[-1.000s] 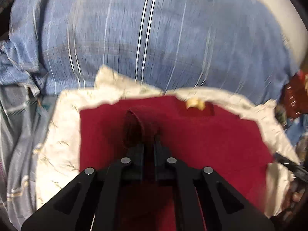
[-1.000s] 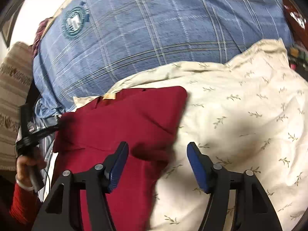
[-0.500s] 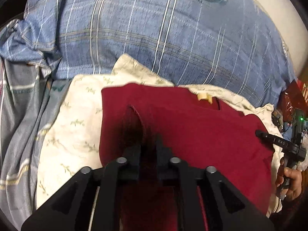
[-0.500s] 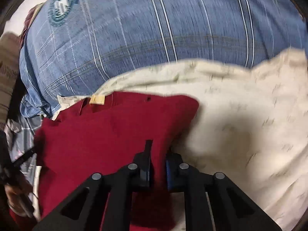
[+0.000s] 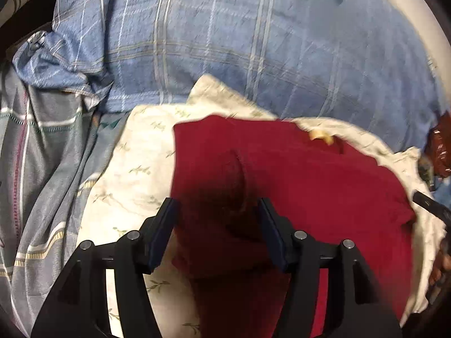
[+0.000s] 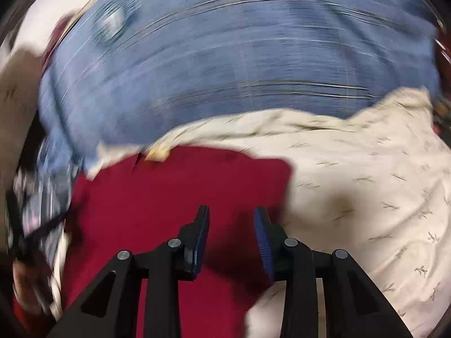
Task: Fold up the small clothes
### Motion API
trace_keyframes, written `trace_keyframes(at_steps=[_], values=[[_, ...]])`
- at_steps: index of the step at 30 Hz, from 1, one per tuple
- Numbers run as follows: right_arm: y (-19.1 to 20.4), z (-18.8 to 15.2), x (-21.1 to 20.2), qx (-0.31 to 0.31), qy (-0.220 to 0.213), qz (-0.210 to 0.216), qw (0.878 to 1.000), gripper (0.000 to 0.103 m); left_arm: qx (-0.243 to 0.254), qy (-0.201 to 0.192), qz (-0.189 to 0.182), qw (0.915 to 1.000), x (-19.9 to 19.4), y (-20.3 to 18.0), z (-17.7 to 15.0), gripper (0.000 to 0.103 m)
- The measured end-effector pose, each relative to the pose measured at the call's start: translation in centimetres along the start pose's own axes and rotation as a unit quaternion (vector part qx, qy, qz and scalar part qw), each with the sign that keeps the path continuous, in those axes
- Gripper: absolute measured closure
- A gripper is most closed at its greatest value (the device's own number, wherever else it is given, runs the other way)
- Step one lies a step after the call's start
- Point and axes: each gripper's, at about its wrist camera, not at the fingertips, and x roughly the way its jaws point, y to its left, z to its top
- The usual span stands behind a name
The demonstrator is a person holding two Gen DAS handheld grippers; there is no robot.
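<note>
A dark red garment (image 5: 310, 183) lies folded on a cream leaf-print cloth (image 5: 135, 174), a yellow tag (image 5: 321, 138) at its far edge. My left gripper (image 5: 216, 205) hovers over the garment's left part. Its jaws are opening, and a loose hump of red cloth stands between them, clear of the pads. In the blurred right wrist view, my right gripper (image 6: 231, 212) is above the red garment (image 6: 169, 197) near its right edge. Its jaws are opening too, with red cloth below them and nothing pinched.
A blue plaid cloth (image 5: 225, 56) with a round badge spreads behind the cream cloth (image 6: 366, 183). Grey striped fabric (image 5: 42, 183) lies to the left. At the left wrist view's right edge are the other gripper's tip (image 5: 428, 205) and a hand (image 5: 442, 264).
Both grippers were shut on the red garment half a second ago; both have since let go and parted. The right one closed and reopened within the second and its view has swung sideways.
</note>
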Motion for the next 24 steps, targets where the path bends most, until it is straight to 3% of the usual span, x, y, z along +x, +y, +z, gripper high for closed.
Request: trace_keyframes(at_steps=[4,7,11,14,17,20,21,24], values=[[0.8,-2.3,3.4,-0.050,0.060,-0.058,0.995,0.071,-0.017,0.015,0.000,0.9997,1.4,0.9,-0.5,0.037],[0.2,-2.1,2.7,-0.024,0.053,-0.041,0.997,0.069,-0.029,0.007,-0.017,0.9994,0.2,1.3,-0.2,0.038],[1.0,-0.1,1.1,-0.014,0.019,-0.009,1.000,0.054,-0.039,-0.031,-0.030,0.9983,-1.2,1.4,0.9,0.038],[2.0,1.7,2.6,-0.020,0.014,0.003,1.000,0.055,-0.034,-0.021,-0.007,0.9992,0.3,1.3,1.5,0.038],[2.8,2.8,5.9,-0.030,0.025,-0.012,0.999,0.056,-0.038,0.004,0.012,0.9992,2.5,1.7,1.7,0.035],[2.4,3.0,8.9,-0.030,0.038,-0.039,0.998,0.056,-0.039,-0.001,0.014,0.9991,2.9,2.0,2.0,0.030],[2.7,3.0,9.0,-0.042,0.022,-0.045,0.998,0.056,-0.037,-0.002,0.014,0.9992,3.0,2.1,2.0,0.029],[3.2,3.2,8.8,-0.057,0.028,-0.057,0.996,0.056,-0.043,-0.001,0.012,0.9990,3.1,2.4,1.8,0.027]])
